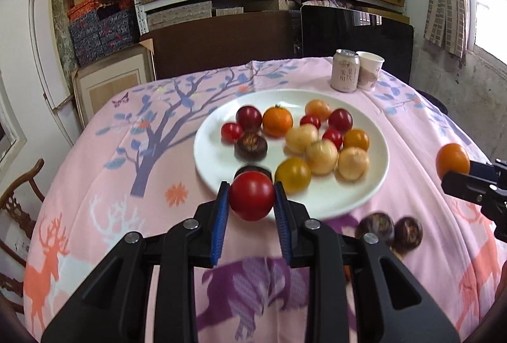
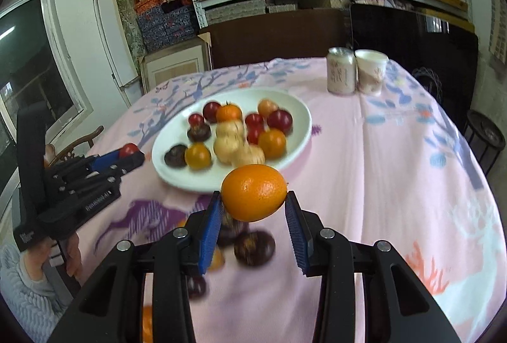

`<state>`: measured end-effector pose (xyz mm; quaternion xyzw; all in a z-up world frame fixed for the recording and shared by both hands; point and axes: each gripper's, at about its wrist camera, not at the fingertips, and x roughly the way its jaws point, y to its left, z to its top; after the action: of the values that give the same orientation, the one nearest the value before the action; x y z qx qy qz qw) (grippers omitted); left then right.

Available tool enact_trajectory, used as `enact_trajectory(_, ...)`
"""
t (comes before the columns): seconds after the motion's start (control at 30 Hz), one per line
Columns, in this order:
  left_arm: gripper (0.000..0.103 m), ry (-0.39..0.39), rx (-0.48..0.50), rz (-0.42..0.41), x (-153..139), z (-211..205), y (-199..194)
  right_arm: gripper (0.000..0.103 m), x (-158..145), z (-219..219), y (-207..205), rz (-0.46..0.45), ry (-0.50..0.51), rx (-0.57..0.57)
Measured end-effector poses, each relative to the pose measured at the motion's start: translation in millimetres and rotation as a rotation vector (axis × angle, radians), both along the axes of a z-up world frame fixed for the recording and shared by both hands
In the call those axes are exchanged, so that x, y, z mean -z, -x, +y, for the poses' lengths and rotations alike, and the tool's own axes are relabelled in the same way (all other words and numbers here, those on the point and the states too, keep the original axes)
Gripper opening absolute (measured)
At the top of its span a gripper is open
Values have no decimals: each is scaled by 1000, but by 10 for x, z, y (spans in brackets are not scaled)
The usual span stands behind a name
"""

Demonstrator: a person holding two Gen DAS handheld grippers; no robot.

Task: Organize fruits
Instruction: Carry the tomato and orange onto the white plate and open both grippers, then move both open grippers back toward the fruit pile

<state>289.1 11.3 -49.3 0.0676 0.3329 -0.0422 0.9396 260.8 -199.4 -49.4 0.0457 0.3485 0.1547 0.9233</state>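
Observation:
My left gripper (image 1: pixel 252 198) is shut on a red tomato (image 1: pixel 252 195), held above the near rim of a white plate (image 1: pixel 215 159). The plate holds several red, yellow and orange fruits plus dark brown ones. My right gripper (image 2: pixel 253 200) is shut on an orange (image 2: pixel 254 192), raised over the cloth just in front of the plate (image 2: pixel 298 118). The right gripper and its orange (image 1: pixel 452 159) show at the right edge of the left wrist view. The left gripper with the tomato (image 2: pixel 128 149) shows at the left of the right wrist view, held by a hand (image 2: pixel 47 241).
Loose dark brown fruits (image 2: pixel 253 248) and an orange one (image 2: pixel 146 322) lie on the pink patterned tablecloth (image 2: pixel 396 171) near me. A drink can (image 2: pixel 340 70) and a paper cup (image 2: pixel 370 70) stand at the table's far right. A wooden chair (image 1: pixel 22 200) is at the left; shelves stand behind.

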Motion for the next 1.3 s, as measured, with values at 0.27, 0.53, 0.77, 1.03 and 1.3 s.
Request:
enact_trajectory(0.27, 27, 14, 8, 19, 37, -141, -611, 41, -30, 343, -650, -16, 20, -4)
enact_trajectory(0.53, 53, 18, 4, 18, 172, -149, -826, 65, 114, 222, -847, -25, -21, 46)
enact_trajectory(0.77, 60, 12, 0, 17, 169, -108, -669, 65, 142, 62, -777, 7, -95, 68)
enact_trajectory(1.03, 71, 82, 59, 96, 254, -44, -113, 66, 168, -111, -241, -8, -117, 64)
enact_trajectory(1.3, 71, 24, 95, 119, 438, -213, 256, 78, 273, -439, 80, 7, -201, 128)
